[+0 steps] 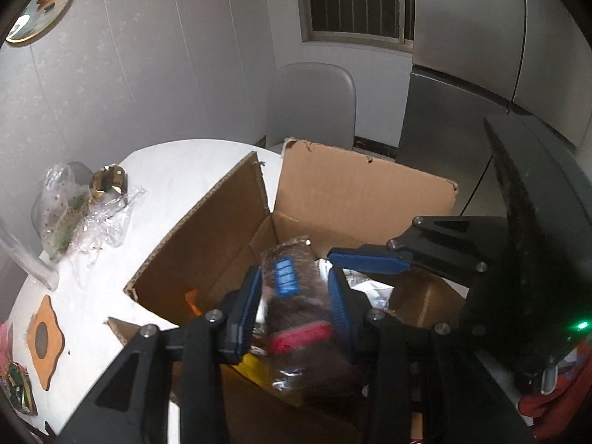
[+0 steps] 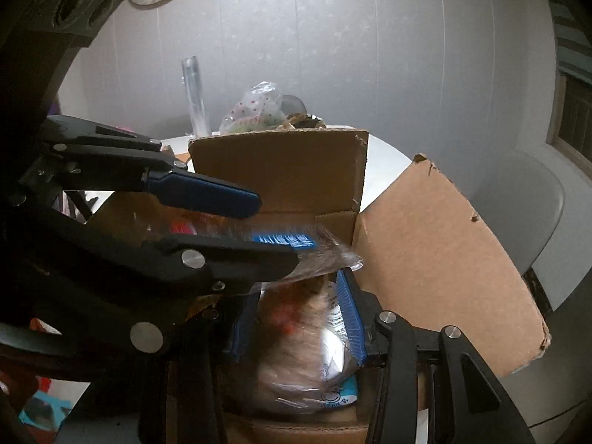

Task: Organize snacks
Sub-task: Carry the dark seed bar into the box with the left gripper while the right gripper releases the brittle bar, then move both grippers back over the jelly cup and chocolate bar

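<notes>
An open cardboard box (image 1: pixel 355 192) stands on the white round table (image 1: pixel 177 170). My left gripper (image 1: pixel 294 288) is shut on a clear packet of dark snack with blue and red labels (image 1: pixel 296 296), held over the box opening. My right gripper (image 2: pixel 299 314) is shut on a clear packet of pale snack (image 2: pixel 299 351), also over the box (image 2: pixel 444 251). The right gripper shows in the left wrist view (image 1: pixel 370 262) just right of the dark packet. The left gripper (image 2: pixel 266 229) crosses the right wrist view with the dark packet (image 2: pixel 325 255) in its fingers. More packets lie inside the box.
Crumpled clear bags (image 1: pixel 81 207) and a gold wrapper (image 1: pixel 109 183) lie at the table's far left. An orange coaster (image 1: pixel 44 336) lies near the left edge. A clear tube (image 2: pixel 194 96) stands behind the box. A grey chair (image 1: pixel 312 103) and a fridge (image 1: pixel 462 111) stand beyond.
</notes>
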`<state>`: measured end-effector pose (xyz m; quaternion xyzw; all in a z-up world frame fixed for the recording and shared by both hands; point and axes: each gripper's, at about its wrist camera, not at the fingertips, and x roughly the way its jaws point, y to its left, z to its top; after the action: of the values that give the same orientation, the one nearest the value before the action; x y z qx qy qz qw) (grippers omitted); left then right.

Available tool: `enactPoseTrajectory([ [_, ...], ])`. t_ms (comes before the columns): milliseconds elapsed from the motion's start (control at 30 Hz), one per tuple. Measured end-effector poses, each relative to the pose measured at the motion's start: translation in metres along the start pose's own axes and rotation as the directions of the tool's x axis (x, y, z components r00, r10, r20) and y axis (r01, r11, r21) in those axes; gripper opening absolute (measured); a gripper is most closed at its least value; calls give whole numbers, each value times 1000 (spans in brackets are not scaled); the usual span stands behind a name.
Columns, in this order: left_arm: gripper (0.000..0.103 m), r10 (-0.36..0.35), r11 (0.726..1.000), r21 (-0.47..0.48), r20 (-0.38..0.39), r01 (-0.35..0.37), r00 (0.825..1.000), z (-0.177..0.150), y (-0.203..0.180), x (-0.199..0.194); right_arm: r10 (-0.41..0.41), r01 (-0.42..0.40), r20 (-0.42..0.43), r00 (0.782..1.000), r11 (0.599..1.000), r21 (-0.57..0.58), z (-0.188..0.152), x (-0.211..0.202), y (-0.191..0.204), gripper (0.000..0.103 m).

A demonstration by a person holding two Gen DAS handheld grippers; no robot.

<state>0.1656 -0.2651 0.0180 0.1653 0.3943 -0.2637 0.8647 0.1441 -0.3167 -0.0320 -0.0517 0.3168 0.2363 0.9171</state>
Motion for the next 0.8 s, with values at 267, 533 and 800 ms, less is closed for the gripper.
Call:
enactPoseTrajectory([
  [267, 63, 16, 1000, -5, 47, -16, 999, -5, 0, -22, -50, 50, 13, 999, 998, -36, -5, -23, 6, 49],
  [533, 81, 61, 997, -66, 192, -49, 979, -15, 24, -98, -110, 117, 143, 984, 992, -40, -5, -91, 21, 49],
  [800, 83, 241, 955, -227, 229, -189, 943, -80, 94, -161, 60, -14, 244, 968, 982, -186, 9, -116, 108, 49],
])
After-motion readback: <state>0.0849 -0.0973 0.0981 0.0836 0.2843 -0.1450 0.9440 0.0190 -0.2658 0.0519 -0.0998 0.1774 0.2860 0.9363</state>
